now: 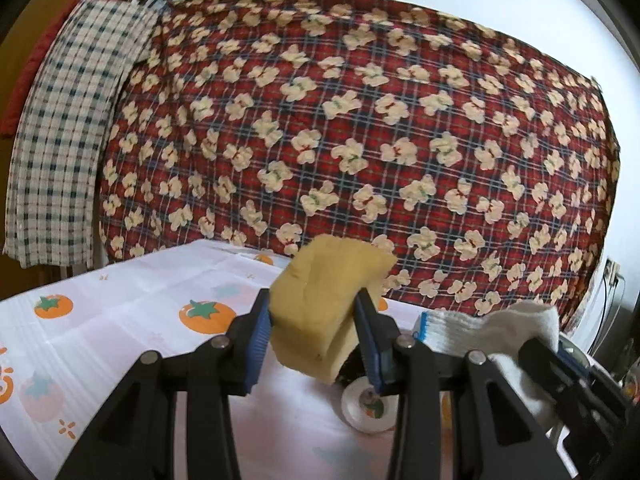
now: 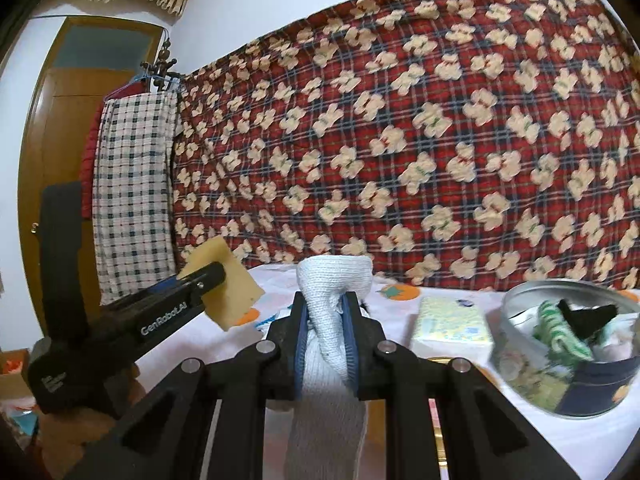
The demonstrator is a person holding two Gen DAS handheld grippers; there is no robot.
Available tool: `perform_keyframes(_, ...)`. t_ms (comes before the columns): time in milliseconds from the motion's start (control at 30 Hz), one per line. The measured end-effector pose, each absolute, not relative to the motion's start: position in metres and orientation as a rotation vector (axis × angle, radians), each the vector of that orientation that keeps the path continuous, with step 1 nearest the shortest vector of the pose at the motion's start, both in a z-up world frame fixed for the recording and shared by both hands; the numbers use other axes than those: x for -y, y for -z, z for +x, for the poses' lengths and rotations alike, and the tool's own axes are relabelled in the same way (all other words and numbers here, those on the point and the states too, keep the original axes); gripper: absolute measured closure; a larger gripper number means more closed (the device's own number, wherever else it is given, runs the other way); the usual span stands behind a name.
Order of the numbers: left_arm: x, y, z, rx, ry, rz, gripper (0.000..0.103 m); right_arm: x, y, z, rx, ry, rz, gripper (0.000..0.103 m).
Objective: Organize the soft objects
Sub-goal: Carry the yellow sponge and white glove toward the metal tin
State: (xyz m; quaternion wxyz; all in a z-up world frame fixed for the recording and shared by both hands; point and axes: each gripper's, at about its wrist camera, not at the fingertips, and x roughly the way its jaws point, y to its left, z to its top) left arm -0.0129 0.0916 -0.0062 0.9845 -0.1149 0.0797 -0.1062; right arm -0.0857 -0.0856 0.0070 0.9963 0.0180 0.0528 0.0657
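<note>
Yellow sponge [image 1: 328, 304] clamped between left gripper [image 1: 316, 344] pads, lifted over the tablecloth [image 1: 120, 320] | white glove [image 2: 332, 320] pinched tight in right gripper [image 2: 326, 344], cuff poking above its fingers | round tin [image 2: 568, 344] near the right, tissue pack [image 2: 452, 324] beside it | both grippers near level, side by side.

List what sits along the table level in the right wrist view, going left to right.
Yellow sponge in the left claw → white sock pinched in the right claw → tissue pack → round tin holding cloths.
</note>
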Motion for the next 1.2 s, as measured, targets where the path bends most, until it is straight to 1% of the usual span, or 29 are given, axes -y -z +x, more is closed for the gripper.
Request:
perform_keyframes(433,-0.032,0.002,-0.043,-0.128,0.316,-0.166,0.063,0.141,-0.009,-0.112,-0.071,-0.019,0.064,0.084)
perform_keyframes(500,-0.021,0.001,-0.046,-0.134,0.339,-0.161,0.064,0.146,-0.009,-0.115,-0.066,0.018,0.033,0.084)
perform_keyframes(767,0.016,0.001,-0.061,-0.123,0.408,-0.148,0.063,0.198,-0.008,-0.130,-0.061,0.105,0.096,0.084)
perform_keyframes(1200,0.085,-0.005,-0.081,-0.103,0.566,-0.089,0.063,0.288,-0.008,-0.151,-0.050,0.316,0.092,0.084)
